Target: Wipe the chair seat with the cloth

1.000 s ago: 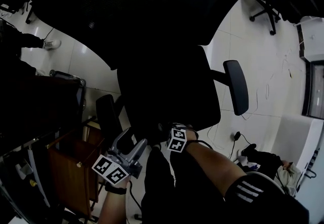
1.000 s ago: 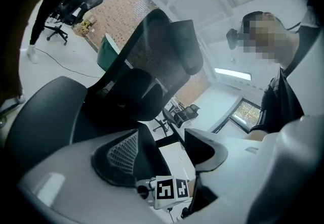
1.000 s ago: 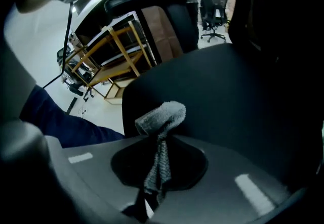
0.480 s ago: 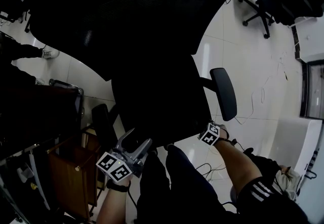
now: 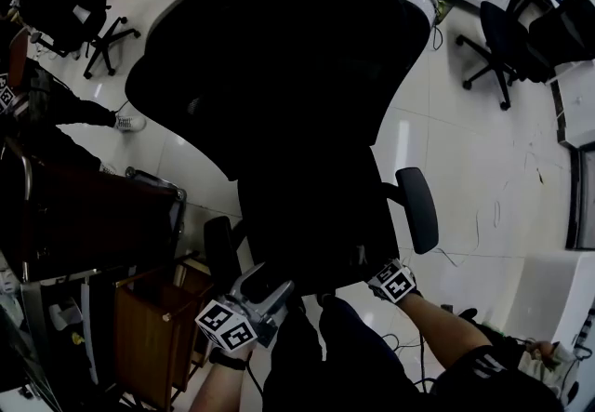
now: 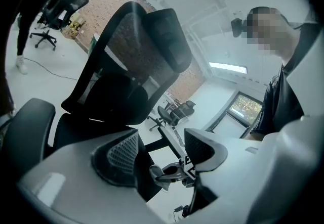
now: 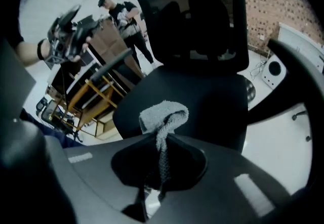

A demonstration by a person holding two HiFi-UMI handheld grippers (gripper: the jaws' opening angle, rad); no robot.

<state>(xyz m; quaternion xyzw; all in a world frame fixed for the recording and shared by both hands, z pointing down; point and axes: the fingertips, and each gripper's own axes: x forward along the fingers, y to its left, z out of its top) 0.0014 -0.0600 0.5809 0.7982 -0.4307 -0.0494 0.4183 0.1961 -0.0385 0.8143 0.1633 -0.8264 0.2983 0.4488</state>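
Observation:
A black office chair fills the head view, its seat (image 5: 311, 224) just ahead of me and its tall mesh back (image 5: 279, 57) beyond. The right gripper (image 5: 381, 276) is at the seat's front right corner, by the right armrest (image 5: 418, 208). In the right gripper view the gripper (image 7: 161, 149) is shut on a grey cloth (image 7: 163, 117), whose bunched end pokes out over the seat (image 7: 192, 99). The left gripper (image 5: 265, 282) is off the seat's front left corner, next to the left armrest (image 5: 221, 252). The left gripper view shows this gripper (image 6: 159, 147) open with nothing between its jaws.
A wooden cabinet (image 5: 139, 326) and a dark rack stand close on the left. Other office chairs (image 5: 502, 38) (image 5: 70, 1) are on the glossy white floor, with cables at right. A person (image 7: 124, 15) stands behind the chair.
The right gripper with the cloth has moved from the middle of the seat's front edge to its front right corner. The left gripper has stayed about where it was.

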